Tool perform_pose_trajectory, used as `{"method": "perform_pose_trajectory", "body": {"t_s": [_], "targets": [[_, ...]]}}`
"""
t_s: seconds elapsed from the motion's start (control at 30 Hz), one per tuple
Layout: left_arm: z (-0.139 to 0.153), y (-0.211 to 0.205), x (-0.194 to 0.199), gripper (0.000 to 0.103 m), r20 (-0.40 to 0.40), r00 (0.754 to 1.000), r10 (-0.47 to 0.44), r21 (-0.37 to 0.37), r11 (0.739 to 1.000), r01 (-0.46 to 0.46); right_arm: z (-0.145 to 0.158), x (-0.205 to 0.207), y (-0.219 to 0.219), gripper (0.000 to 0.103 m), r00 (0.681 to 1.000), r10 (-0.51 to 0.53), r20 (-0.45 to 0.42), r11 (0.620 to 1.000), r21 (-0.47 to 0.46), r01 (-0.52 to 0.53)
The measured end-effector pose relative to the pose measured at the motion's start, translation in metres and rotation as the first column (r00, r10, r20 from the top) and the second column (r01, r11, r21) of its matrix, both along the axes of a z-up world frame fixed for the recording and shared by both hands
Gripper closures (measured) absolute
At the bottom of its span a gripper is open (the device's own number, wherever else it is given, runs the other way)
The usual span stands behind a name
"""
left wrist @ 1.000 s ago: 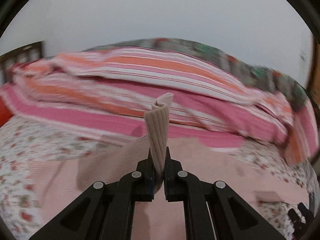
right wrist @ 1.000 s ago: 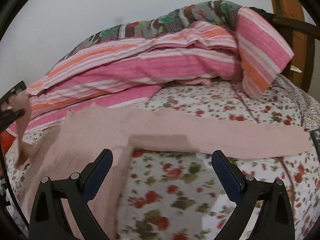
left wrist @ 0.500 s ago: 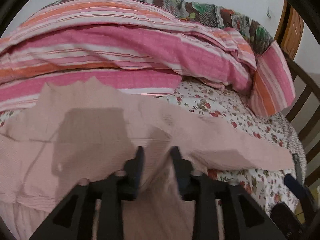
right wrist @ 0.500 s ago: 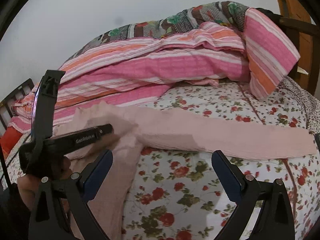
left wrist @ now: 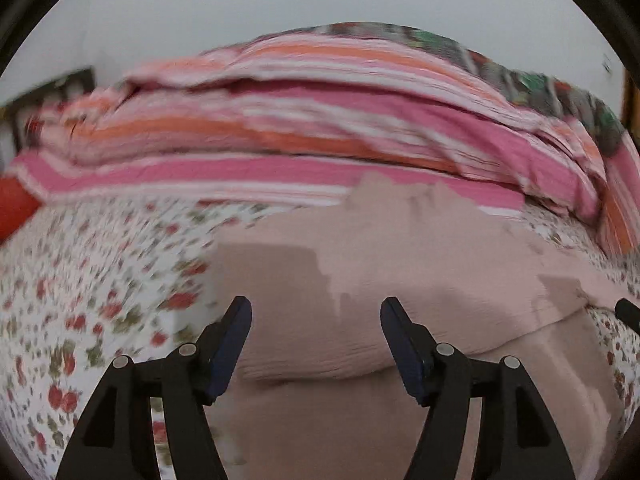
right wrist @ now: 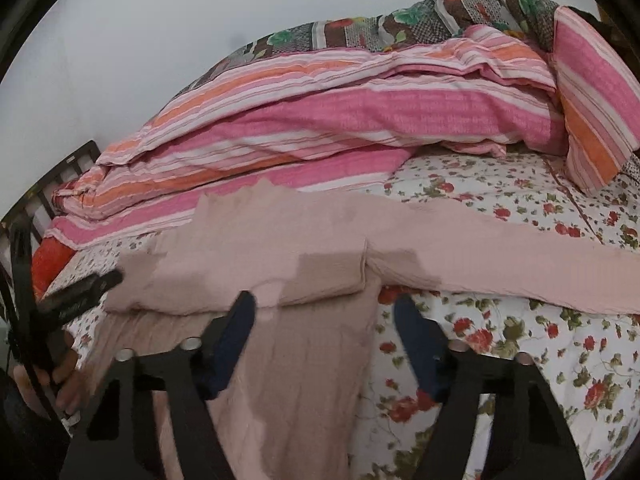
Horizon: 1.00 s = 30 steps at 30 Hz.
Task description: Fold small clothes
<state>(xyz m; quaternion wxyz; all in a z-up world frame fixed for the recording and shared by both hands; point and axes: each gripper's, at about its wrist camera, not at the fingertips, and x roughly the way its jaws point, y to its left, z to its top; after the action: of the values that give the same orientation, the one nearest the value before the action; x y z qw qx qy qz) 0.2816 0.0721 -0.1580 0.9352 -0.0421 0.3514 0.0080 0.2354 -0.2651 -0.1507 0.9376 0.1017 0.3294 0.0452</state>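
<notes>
A pale pink ribbed garment (right wrist: 256,248) lies flat on the floral bedsheet (right wrist: 500,344), one long sleeve (right wrist: 520,264) stretched out to the right and the other folded across the body. In the left wrist view the garment (left wrist: 400,264) fills the middle. My left gripper (left wrist: 316,312) hovers over it, jaws opening, nothing pinched between the pads. My right gripper (right wrist: 325,304) is over the garment's lower body near the folded sleeve's edge, jaws closing, with fabric below them but not pressed. In the right wrist view the left gripper (right wrist: 76,296) shows at far left, held by a hand (right wrist: 40,384).
A bunched pink and orange striped duvet (right wrist: 360,120) and a dark patterned blanket (right wrist: 420,20) are piled along the back of the bed. A red cushion (right wrist: 48,256) and a dark slatted frame (right wrist: 68,168) stand at the left. Wooden furniture rises at the far right.
The left gripper let go of the sleeve cuff it was holding up, laid it across the garment, opened and swung back left. The right gripper's jaws narrowed and shifted left over the garment.
</notes>
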Motion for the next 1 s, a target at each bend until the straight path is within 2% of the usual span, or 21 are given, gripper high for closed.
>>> {"method": "perform_pose_trajectory", "body": {"t_s": [0.13,0.17,0.27,0.37,0.43,0.5,0.53,0.63,0.8,0.87,0.93,1.0], "targets": [[-0.009,0.038,0.004,0.038,-0.006,0.999,0.041,-0.147,0.988,-0.042,0.002,0.032,0.007,0.043,0.998,0.003,-0.064,0.999,-0.041,-0.005],[-0.010,0.044,0.002,0.038,0.002,0.999,0.046,-0.161,0.986,-0.046,0.002,0.040,0.009,0.043,0.997,0.003,-0.080,0.998,-0.064,-0.008],[-0.010,0.051,0.001,0.037,0.031,0.998,0.063,-0.169,0.984,-0.057,-0.007,0.059,0.012,0.043,0.993,-0.034,-0.115,0.994,-0.103,0.022],[-0.015,0.056,0.003,0.037,0.032,0.997,0.067,-0.183,0.981,-0.060,-0.028,0.066,0.010,0.044,0.987,-0.021,-0.156,0.998,-0.063,0.011],[-0.020,0.058,0.006,0.037,0.013,0.997,0.078,-0.186,0.980,-0.074,-0.041,0.069,0.011,0.055,0.982,-0.016,-0.188,0.998,-0.070,0.003],[-0.025,0.062,0.008,0.037,-0.007,0.997,0.075,-0.207,0.975,-0.075,-0.041,0.069,0.014,0.061,0.984,-0.004,-0.178,0.996,-0.085,-0.011],[-0.027,0.063,0.008,0.037,-0.011,0.997,0.077,-0.216,0.973,-0.078,-0.040,0.067,0.014,0.072,0.986,-0.004,-0.167,0.996,-0.087,-0.011],[-0.027,0.065,0.006,0.037,-0.007,0.996,0.086,-0.230,0.970,-0.086,-0.040,0.063,0.010,0.091,0.990,0.003,-0.144,0.998,-0.065,-0.013],[-0.026,0.068,0.006,0.037,-0.004,0.996,0.092,-0.247,0.965,-0.090,-0.026,0.056,-0.002,0.096,0.998,-0.028,-0.052,1.000,-0.009,0.028],[-0.023,0.068,0.006,0.036,0.008,0.996,0.087,-0.253,0.964,-0.082,-0.019,0.054,-0.001,0.096,0.999,-0.042,-0.008,0.999,-0.031,0.041],[-0.023,0.063,0.008,0.037,0.006,0.997,0.078,-0.233,0.970,-0.074,-0.021,0.059,0.002,0.097,0.998,-0.055,-0.025,0.996,-0.067,0.053],[-0.027,0.056,0.014,0.037,-0.028,0.997,0.075,-0.191,0.978,-0.079,-0.034,0.068,0.003,0.097,0.993,-0.062,-0.099,0.995,-0.084,0.054]]}}
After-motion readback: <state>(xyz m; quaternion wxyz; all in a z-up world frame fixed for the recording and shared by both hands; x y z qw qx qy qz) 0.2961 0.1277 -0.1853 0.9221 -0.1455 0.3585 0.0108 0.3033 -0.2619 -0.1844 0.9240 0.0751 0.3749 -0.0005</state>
